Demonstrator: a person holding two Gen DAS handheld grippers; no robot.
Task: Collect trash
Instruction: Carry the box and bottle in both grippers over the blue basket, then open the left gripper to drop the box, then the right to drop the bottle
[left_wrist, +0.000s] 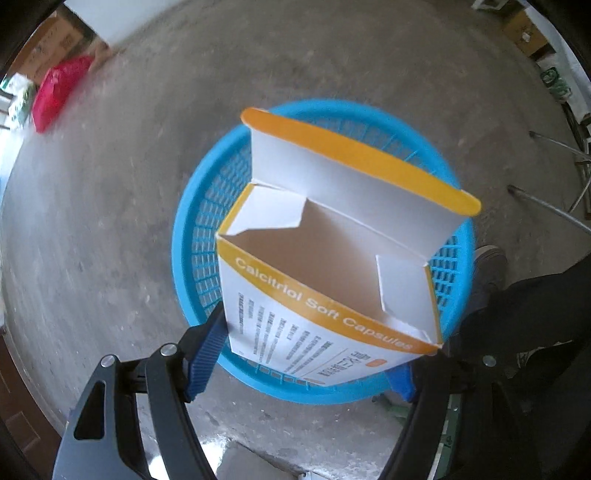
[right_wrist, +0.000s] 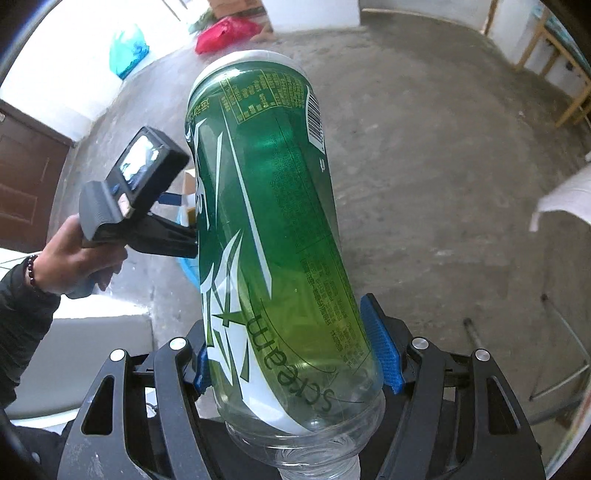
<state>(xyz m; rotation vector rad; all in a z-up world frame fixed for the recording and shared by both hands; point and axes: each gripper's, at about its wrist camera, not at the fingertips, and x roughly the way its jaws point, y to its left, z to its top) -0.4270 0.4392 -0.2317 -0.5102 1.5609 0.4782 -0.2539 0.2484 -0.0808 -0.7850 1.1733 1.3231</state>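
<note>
Blue ribbed pads (left_wrist: 205, 350) of the left gripper (left_wrist: 306, 354) clamp the lower sides of an empty Calcitriol Soft Capsules carton (left_wrist: 325, 291), a white box with an orange band and printed text on its near face. Its top is open: the long lid flap (left_wrist: 354, 173) stands up at the far side, two small side tabs fold inward, and the bare cardboard interior shows. The carton hangs directly above a round blue plastic basket (left_wrist: 199, 236) with slotted walls, which stands on the grey concrete floor (left_wrist: 110, 221). To the right, a grey shoe (left_wrist: 489, 266) and dark trouser leg sit just beside the basket's rim. Far off at the upper left lies a red plastic bag (left_wrist: 59, 92) near cardboard boxes.

The right gripper (right_wrist: 295, 358) is closed on a green-labelled plastic bottle (right_wrist: 266, 221), one blue pad (right_wrist: 382, 347) pressed to each side near its shoulder. The bottle points base-away and neck toward the camera; its cap end runs out of frame at the bottom. Behind the bottle on the left, the person's left hand (right_wrist: 77, 262) grips the other handheld tool, whose small camera screen (right_wrist: 140, 158) faces this way. A sliver of blue below that tool is probably the basket, though the bottle hides most of it. Farther back sit the red bag and a teal bag (right_wrist: 127, 50) by the white wall, with a brown door (right_wrist: 26, 177) at the left edge.
</note>
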